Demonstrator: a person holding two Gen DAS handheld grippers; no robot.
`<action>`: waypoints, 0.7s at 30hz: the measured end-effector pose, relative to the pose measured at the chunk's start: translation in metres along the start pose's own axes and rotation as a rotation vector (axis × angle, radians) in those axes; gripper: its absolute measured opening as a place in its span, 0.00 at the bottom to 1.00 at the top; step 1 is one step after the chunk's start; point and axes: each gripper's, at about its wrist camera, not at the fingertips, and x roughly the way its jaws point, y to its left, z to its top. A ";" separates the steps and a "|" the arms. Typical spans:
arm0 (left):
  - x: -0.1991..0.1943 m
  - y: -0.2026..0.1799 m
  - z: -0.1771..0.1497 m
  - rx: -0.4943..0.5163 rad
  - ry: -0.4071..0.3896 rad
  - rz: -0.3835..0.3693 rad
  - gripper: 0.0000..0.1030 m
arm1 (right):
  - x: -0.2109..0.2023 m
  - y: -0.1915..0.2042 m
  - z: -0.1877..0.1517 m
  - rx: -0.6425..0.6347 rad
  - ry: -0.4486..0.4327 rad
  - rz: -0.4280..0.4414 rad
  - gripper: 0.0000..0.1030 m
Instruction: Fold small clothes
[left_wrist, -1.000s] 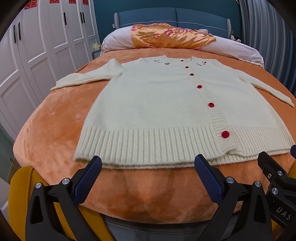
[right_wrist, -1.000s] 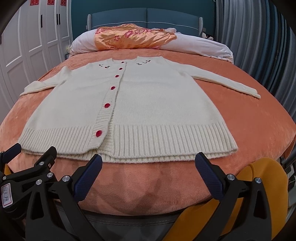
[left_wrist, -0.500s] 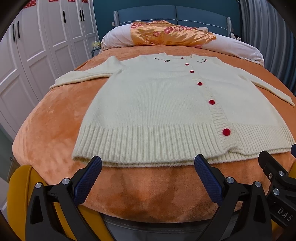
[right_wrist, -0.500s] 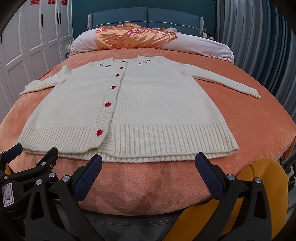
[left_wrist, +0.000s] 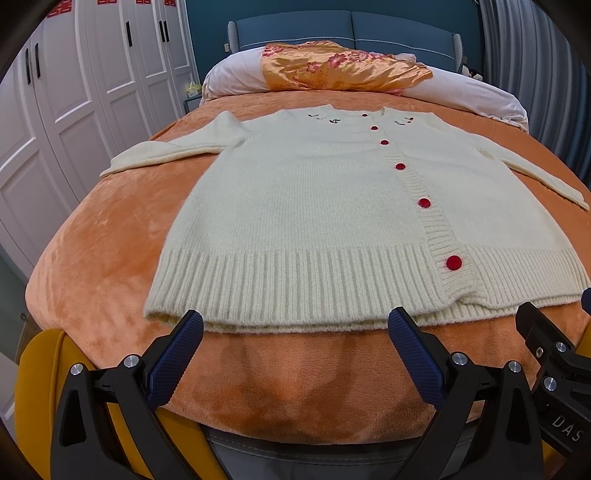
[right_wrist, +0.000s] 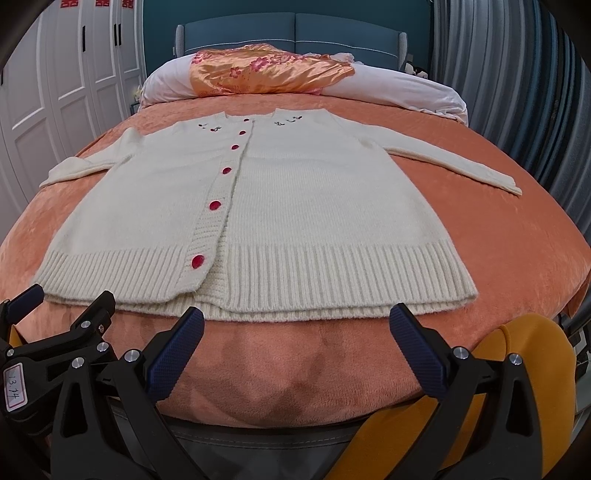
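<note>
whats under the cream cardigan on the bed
The cream cardigan lies flat, buttoned, directly on the orange plush blanket, which shows all around it. A second knit layer, seemingly its back panel, peeks out below the hem. Anything else beneath is covered.

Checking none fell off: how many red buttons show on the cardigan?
6, in a line down the cardigan front: hem, then, neckline.

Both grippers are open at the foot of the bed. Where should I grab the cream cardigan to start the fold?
Probably the ribbed hem of the cardigan: it lies flat along the near edge, nearest both the left gripper and right gripper. Come in low from the near side, one at each hem corner.
</note>
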 end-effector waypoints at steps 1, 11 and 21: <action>0.000 0.000 0.000 0.000 0.000 0.001 0.95 | 0.000 -0.001 0.001 0.000 0.000 0.001 0.95; 0.000 0.001 0.000 0.000 0.001 0.000 0.95 | 0.000 0.000 0.000 0.000 0.001 0.000 0.95; 0.000 0.000 0.000 0.000 0.000 0.002 0.95 | 0.001 -0.001 0.000 0.001 0.005 0.002 0.95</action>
